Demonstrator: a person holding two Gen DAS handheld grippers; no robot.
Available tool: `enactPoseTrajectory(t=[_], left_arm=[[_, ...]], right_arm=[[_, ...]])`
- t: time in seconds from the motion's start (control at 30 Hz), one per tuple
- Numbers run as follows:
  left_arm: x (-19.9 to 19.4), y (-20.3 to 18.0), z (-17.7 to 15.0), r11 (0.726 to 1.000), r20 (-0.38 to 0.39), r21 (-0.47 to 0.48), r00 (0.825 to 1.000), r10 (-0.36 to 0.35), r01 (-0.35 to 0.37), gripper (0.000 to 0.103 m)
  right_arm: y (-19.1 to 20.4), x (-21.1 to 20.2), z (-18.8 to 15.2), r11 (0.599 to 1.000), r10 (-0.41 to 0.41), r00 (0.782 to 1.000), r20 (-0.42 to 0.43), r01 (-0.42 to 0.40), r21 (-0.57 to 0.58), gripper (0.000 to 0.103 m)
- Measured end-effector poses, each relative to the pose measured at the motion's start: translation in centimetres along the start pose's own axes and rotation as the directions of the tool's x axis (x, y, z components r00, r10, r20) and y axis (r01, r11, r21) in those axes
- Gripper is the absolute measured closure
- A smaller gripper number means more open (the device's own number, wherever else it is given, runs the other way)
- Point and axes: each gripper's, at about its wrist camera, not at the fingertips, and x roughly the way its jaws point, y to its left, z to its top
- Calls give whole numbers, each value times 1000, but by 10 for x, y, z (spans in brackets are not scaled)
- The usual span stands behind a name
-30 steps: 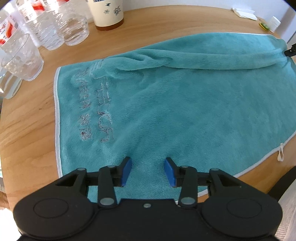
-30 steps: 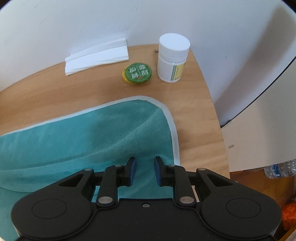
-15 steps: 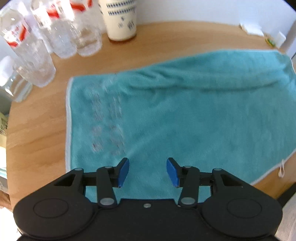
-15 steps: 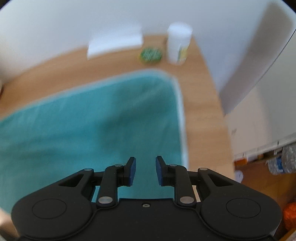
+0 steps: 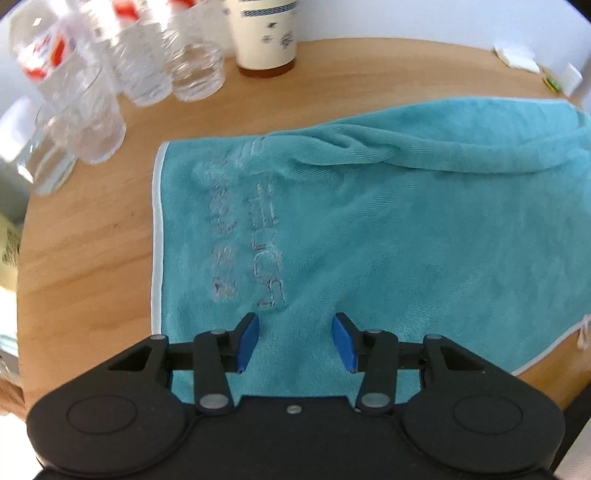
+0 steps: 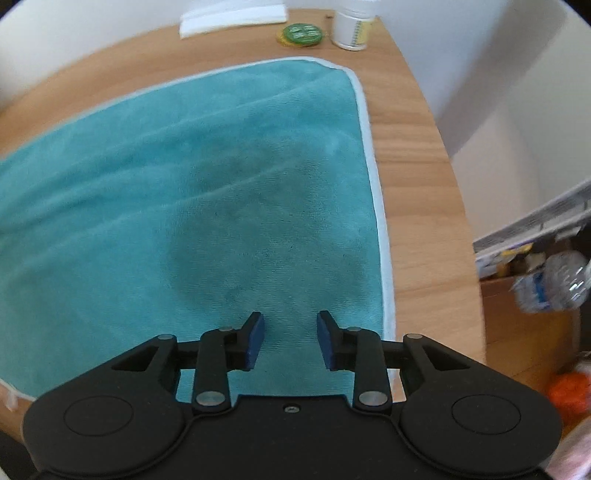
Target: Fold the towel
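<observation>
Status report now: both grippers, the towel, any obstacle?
Left gripper open, right gripper open, both empty. Towel spread, one ridge, unfolded. Bottles off towel.

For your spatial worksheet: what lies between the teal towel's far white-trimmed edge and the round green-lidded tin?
In the right wrist view, only bare wooden tabletop separates the teal terry towel from the round green-lidded tin.

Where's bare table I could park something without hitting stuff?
Bare wood lies left of the towel, below the water bottles. Another strip runs between the towel's right hem and the table edge. Crowded: the bottles and paper cup far left; pill bottle, green lid, napkins far right.
</observation>
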Motion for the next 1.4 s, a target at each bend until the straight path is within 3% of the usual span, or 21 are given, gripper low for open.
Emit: enactPoseTrajectory(t=[0.1,0.2,0.23,0.27,0.33,0.4,0.5,0.63,0.7,0.77,0.87,0.93,0.97,1.07,1.13,1.27,1.4], left_arm=[[-12,20,3,999,68,-44,998,-1,4,57],[-16,42,6,994,93,-108,996,-13,23,57],[-17,54,8,992,121,-127,992,26,-11,57],[-16,56,9,991,123,-131,992,33,-16,57],[-13,71,15,987,139,-161,990,24,-2,57],[-10,82,20,983,152,-180,988,15,12,57],[-3,94,27,982,166,-185,986,-4,35,53],[9,101,34,978,163,-195,986,-39,71,53],[14,104,38,978,163,-188,985,-57,88,53],[18,105,41,980,163,-176,985,-64,93,53],[26,108,47,983,159,-164,985,-60,86,53],[30,111,51,981,161,-169,984,-72,99,54],[31,110,53,982,163,-159,984,-77,103,60],[34,108,59,985,165,-132,983,-85,108,65],[36,106,63,986,168,-127,982,-86,108,76],[36,97,67,990,177,-85,980,-92,108,92],[32,84,67,996,203,-33,976,-74,83,94]], right_arm=[[43,-23,23,981,20,999,48,-10,-194,68],[91,-49,54,938,156,977,148,-99,-333,68],[110,-56,65,914,211,961,180,-129,-384,67],[138,-61,80,875,291,933,211,-171,-452,66],[166,-64,93,828,363,907,213,-209,-520,66],[225,-57,117,720,471,862,188,-253,-646,62],[275,-50,133,615,543,833,108,-307,-726,62],[325,-33,146,524,564,826,-8,-365,-769,60],[342,-16,153,493,548,835,-54,-374,-785,60],[351,-8,154,475,523,850,-60,-349,-807,60],[353,-5,153,466,512,856,-72,-347,-814,61],[356,-2,153,455,511,855,-87,-355,-817,74],[356,-2,153,445,506,856,-102,-361,-819,88],[356,-5,149,436,480,870,-109,-345,-831,94],[354,-7,147,447,477,873,-100,-339,-828,98],[348,-14,143,513,498,866,-48,-338,-789,98],[342,-23,137,562,498,867,12,-312,-766,98]])
